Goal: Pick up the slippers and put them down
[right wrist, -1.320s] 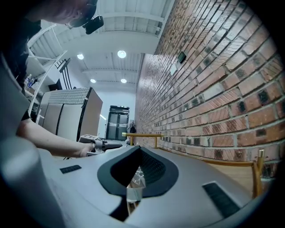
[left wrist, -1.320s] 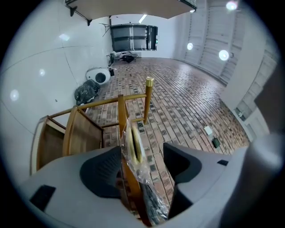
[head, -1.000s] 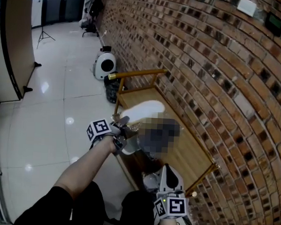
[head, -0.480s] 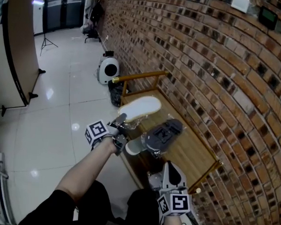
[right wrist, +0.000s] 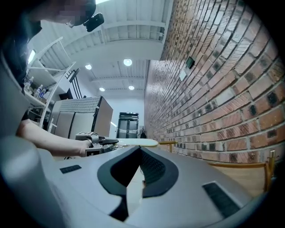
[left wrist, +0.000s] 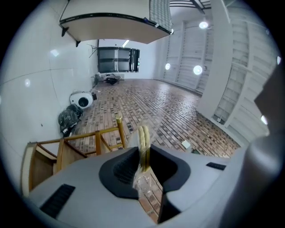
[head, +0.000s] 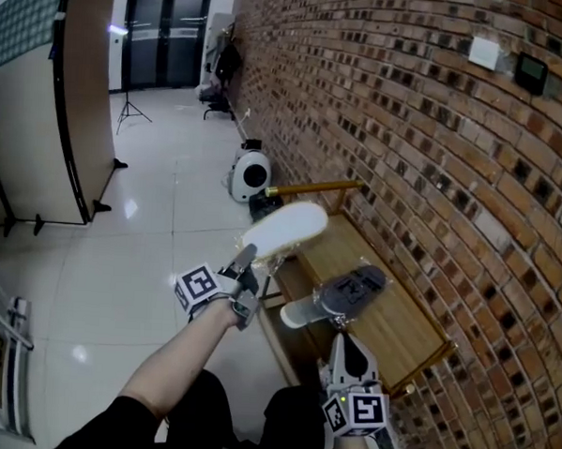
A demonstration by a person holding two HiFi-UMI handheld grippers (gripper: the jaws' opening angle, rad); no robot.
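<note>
White slipper point(head: 283, 226) up in the air over the far end of the worktop point(head: 403, 321), pale sole up, wrapped in crinkly clear plastic. Pinched at its near edge by the left gripper point(head: 245, 262), just off the worktop's open side. Been closing those jaws just now, currently clamped on the slipper edge plus wrap.

Grey slipper point(head: 351, 290) over the worktop's near half, white sole end poking out past the open edge. Hard to say whether touching the wood or not. Right gripper point(head: 343, 342) at the worktop's near end, right up against that slipper, jaws nearly together with a pale strip squeezed between them. Looks like the sole edge.

Wooden rail point(head: 316, 187) across the worktop's far end. Brick wall point(head: 435, 161) tight along the worktop's other long side. Past the far end, a black bag point(head: 263, 207), then a round white machine point(head: 253, 177) on the glossy floor point(head: 148, 259). Way off across from the worktop, a tall tan partition panel point(head: 81, 105).
</note>
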